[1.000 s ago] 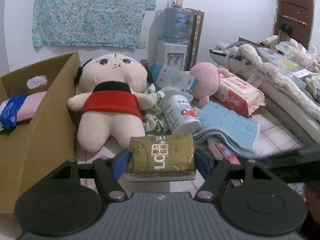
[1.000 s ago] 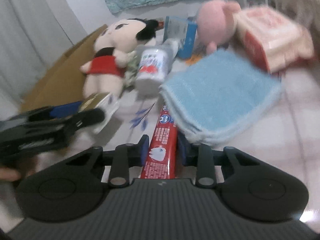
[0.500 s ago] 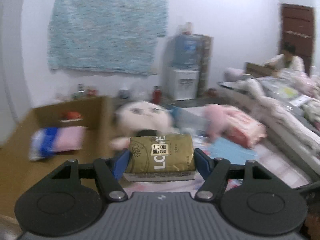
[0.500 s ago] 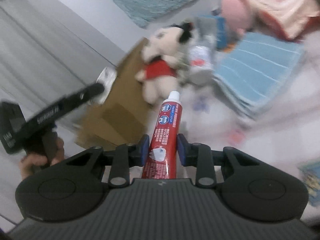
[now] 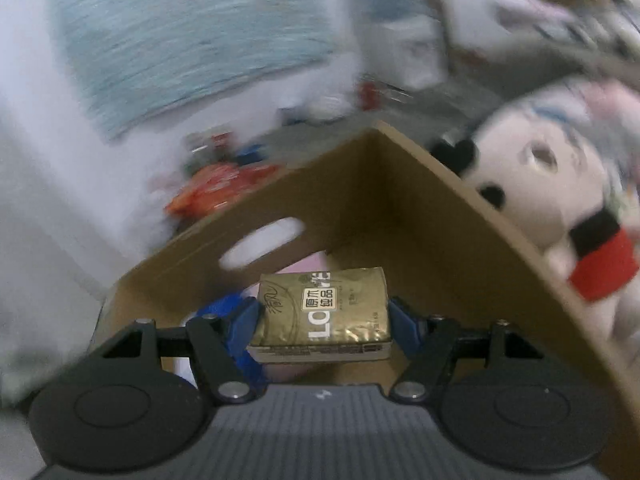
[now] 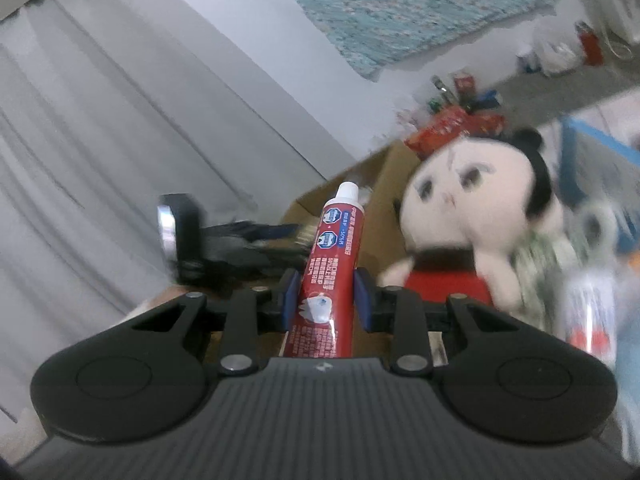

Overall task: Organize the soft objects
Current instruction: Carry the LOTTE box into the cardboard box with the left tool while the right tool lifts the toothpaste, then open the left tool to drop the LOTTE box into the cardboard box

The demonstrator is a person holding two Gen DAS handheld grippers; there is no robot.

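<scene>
The cardboard box is the landmark. The tissue pack sits over its open inside, pinched in the left claw. The plush doll lies outside the box, against its right wall. Behind the box, snack bags lie on what seems to be the floor. The toothpaste tube, in the right claw, stands before the box, left of the doll.
</scene>
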